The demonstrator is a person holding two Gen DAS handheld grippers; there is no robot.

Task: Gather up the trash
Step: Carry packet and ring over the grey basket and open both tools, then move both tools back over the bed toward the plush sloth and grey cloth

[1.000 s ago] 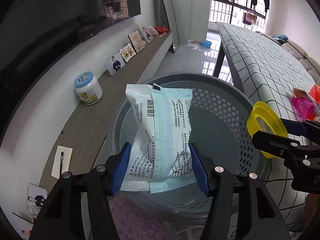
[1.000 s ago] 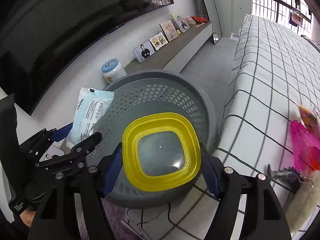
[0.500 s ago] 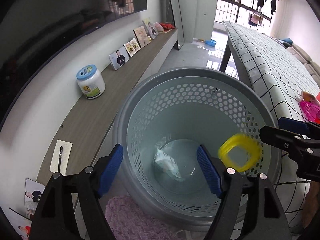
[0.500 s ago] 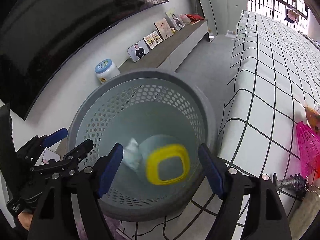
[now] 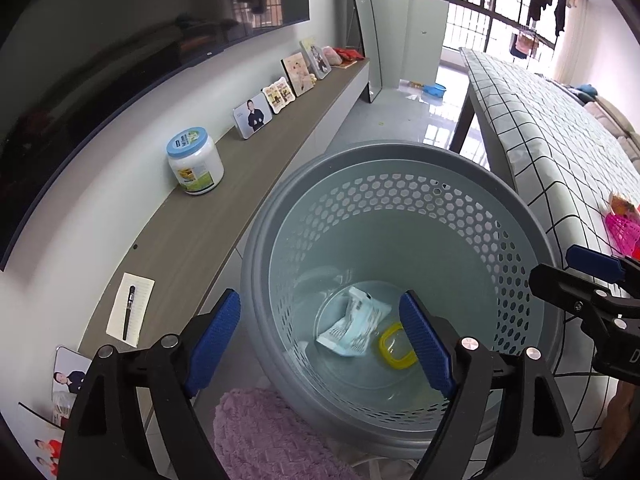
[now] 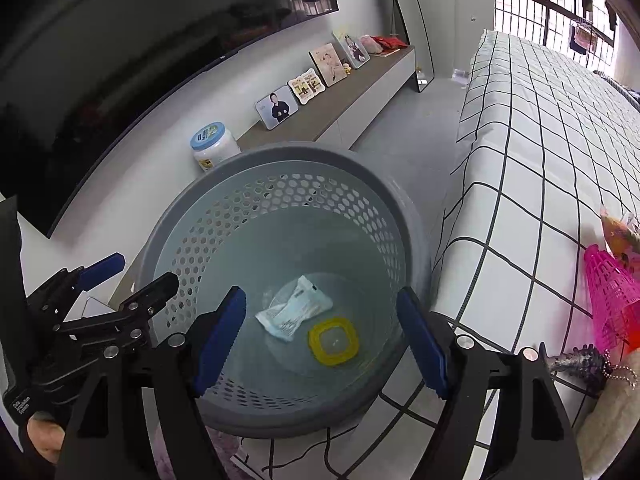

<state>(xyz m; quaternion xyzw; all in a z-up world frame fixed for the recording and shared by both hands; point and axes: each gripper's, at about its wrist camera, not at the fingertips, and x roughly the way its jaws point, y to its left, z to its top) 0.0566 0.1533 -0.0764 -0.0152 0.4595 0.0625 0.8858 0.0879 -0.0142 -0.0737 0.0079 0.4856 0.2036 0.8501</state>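
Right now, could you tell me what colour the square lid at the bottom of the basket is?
Yellow rim, clear centre; the lid shows best in the right wrist view.

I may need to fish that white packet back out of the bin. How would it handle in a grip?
The white packet looks creased and bent, so it is probably soft and floppy. Its film wrapper may be slippery. It seems light, lying loosely beside the yellow lid.
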